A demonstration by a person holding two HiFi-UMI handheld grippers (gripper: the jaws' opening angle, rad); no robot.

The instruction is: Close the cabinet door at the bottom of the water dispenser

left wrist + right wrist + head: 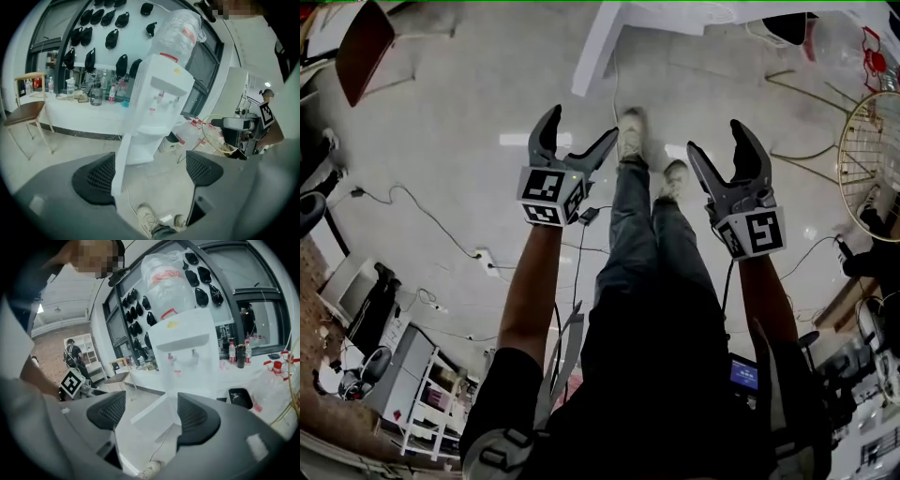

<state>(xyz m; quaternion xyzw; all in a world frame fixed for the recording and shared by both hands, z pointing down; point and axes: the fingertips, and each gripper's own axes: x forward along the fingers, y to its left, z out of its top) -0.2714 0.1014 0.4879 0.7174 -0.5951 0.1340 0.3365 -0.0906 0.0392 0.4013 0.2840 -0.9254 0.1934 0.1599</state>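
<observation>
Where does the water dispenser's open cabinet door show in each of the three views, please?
Head view: the cabinet door is the slanted white panel at top centre.
Left gripper view: a thin, edge-on white strip left of centre.
Right gripper view: swung open at lower centre, seen between the jaws.
Shared landmark: the person's pale shoe, on the floor below the door in every view.

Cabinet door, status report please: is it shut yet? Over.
Left gripper, right gripper open, empty. Cabinet door open, untouched. Cable trails beside it.
</observation>
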